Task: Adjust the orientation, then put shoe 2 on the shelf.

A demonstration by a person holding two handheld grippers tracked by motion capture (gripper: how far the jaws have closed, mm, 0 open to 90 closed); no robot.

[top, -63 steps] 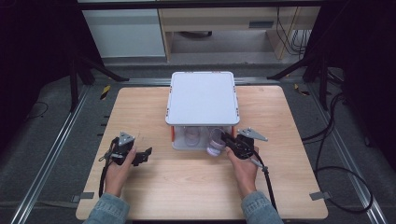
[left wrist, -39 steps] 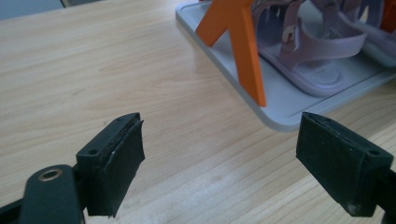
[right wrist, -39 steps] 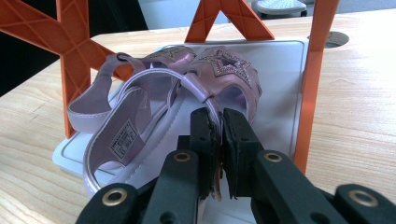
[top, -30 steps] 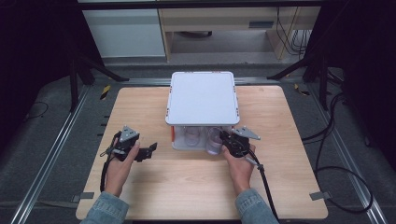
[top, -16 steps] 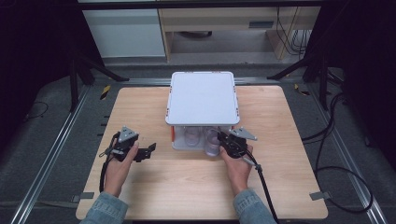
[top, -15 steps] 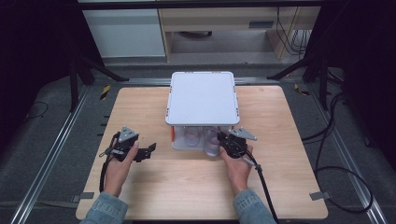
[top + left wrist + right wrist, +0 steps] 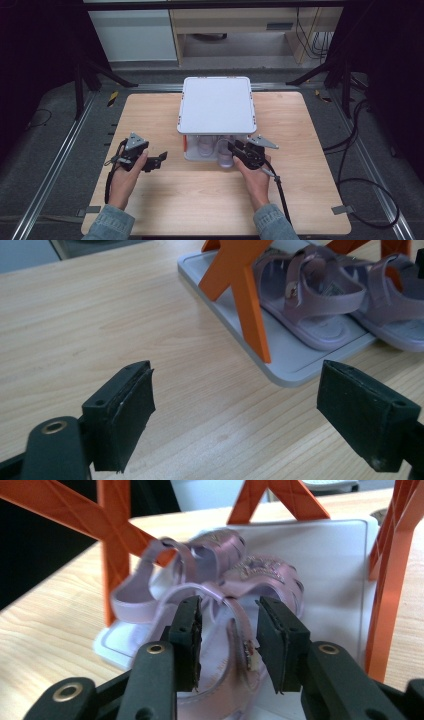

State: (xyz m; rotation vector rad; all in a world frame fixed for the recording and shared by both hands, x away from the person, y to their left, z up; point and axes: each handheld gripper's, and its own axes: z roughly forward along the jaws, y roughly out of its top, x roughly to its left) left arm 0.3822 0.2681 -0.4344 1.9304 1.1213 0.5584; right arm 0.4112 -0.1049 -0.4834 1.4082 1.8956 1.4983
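Lilac sandals [image 7: 220,605] sit on the grey lower shelf [image 7: 330,570] of the orange-legged rack. The right gripper [image 7: 227,635] reaches in level, jaws just opening around a heel strap. The left gripper [image 7: 235,410] hovers low over the table [image 7: 200,200], jaws wide apart.

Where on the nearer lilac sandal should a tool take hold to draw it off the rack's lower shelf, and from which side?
Grip the heel strap of the nearer lilac sandal, coming from the shelf's open front. The strap arches clear of the sole, thin enough to pinch; orange legs block both sides. The right tool already straddles it, jaws just opening.
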